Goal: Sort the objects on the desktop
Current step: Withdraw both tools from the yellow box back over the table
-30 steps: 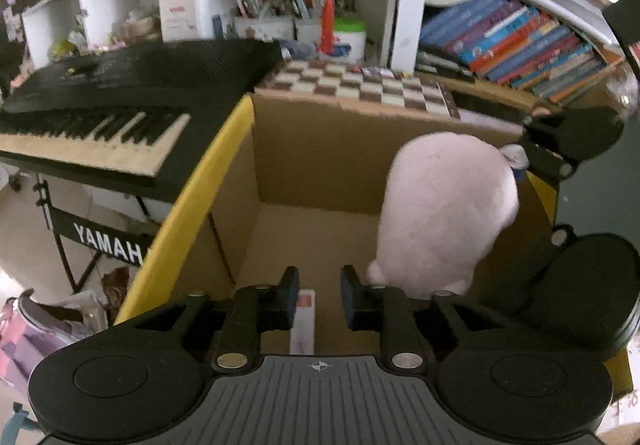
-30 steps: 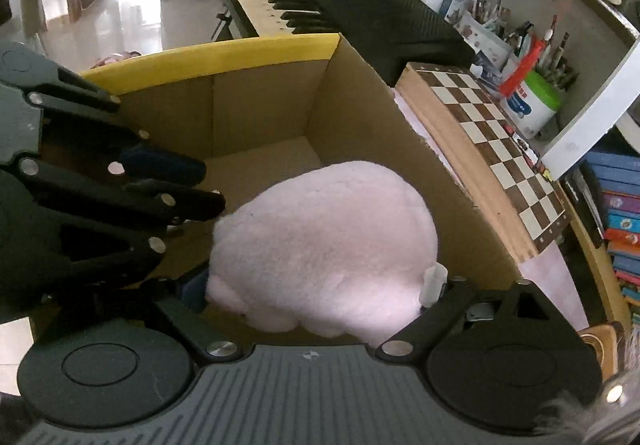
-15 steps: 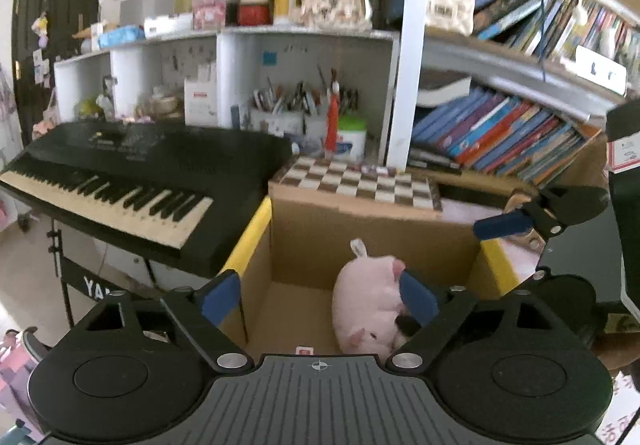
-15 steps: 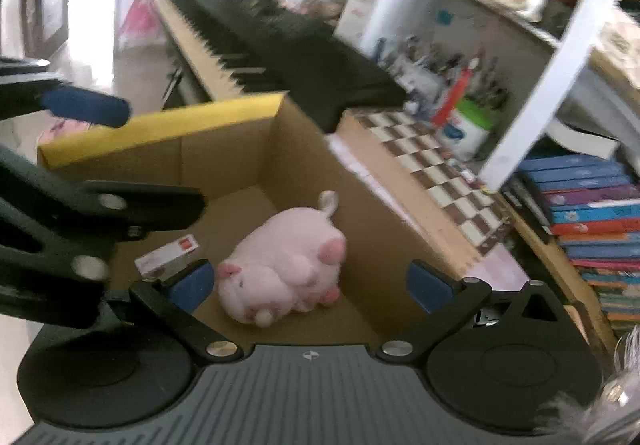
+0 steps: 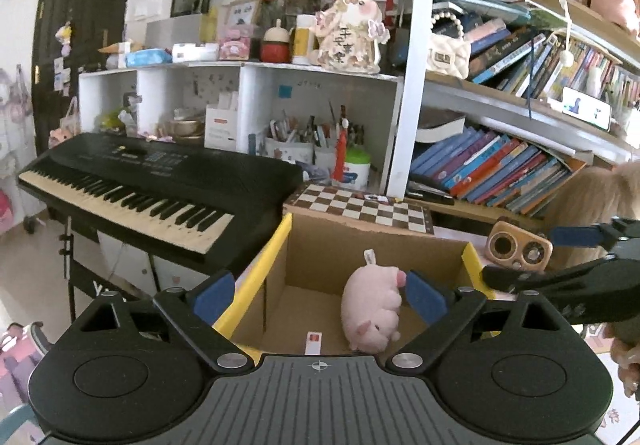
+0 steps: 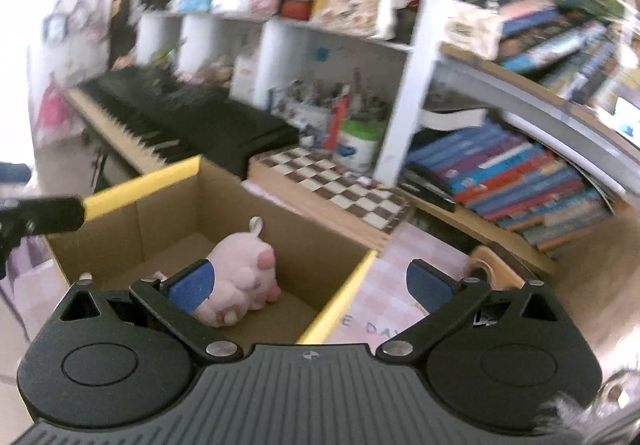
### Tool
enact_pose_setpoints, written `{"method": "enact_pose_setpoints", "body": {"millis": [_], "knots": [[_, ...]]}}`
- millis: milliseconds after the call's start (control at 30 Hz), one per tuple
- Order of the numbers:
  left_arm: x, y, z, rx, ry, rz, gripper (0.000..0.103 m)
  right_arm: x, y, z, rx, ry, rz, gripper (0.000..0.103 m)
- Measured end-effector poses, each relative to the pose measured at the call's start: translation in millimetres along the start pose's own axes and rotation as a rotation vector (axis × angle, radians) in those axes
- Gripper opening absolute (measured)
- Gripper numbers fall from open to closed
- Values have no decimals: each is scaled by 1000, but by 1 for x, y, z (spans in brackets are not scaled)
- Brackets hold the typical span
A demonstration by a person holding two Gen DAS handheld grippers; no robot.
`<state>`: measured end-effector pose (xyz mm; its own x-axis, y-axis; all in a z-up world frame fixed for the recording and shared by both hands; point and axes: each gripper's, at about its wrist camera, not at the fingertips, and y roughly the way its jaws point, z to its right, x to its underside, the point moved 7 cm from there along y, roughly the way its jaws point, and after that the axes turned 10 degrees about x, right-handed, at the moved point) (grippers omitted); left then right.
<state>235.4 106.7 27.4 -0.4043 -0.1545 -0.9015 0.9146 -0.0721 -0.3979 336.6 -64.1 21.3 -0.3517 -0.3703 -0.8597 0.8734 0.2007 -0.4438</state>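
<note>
A pink plush pig (image 5: 374,305) lies on its side on the floor of an open cardboard box (image 5: 320,245) with yellow-taped rims. A small white and red card (image 5: 314,341) lies beside it. My left gripper (image 5: 318,299) hangs open above the box's near edge, nothing between its blue pads. In the right wrist view the pig (image 6: 244,273) lies in the box (image 6: 304,241), and my right gripper (image 6: 310,285) stands open over the right rim, holding nothing. The right gripper's fingers (image 5: 576,237) show at the right of the left wrist view.
A chessboard (image 5: 360,205) lies behind the box, and a black keyboard (image 5: 160,185) stands to its left. A small wooden speaker (image 5: 516,247) sits right of the box on a pink cloth (image 6: 384,309). Shelves of books and pens fill the back.
The right gripper let go of the pig, which now lies on the box floor. The left jaws went from nearly shut to wide. Both grippers rose and drew back out of the box.
</note>
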Motion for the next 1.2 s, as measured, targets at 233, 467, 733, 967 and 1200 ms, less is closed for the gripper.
{"method": "enact_pose_setpoints", "body": {"millis": [233, 467, 733, 967, 1200], "knots": [[12, -34, -6, 9, -23, 10, 94, 12, -41, 17, 86, 173, 28, 103], [24, -68, -8, 19, -26, 15, 94, 38, -83, 19, 158, 271, 24, 103], [44, -98, -9, 24, -32, -3, 95, 69, -126, 9, 199, 335, 7, 103], [61, -115, -9, 27, -40, -27, 95, 94, -151, -6, 203, 338, -25, 103], [81, -125, -3, 32, -23, -63, 95, 118, -168, -24, 194, 322, -61, 103]]}}
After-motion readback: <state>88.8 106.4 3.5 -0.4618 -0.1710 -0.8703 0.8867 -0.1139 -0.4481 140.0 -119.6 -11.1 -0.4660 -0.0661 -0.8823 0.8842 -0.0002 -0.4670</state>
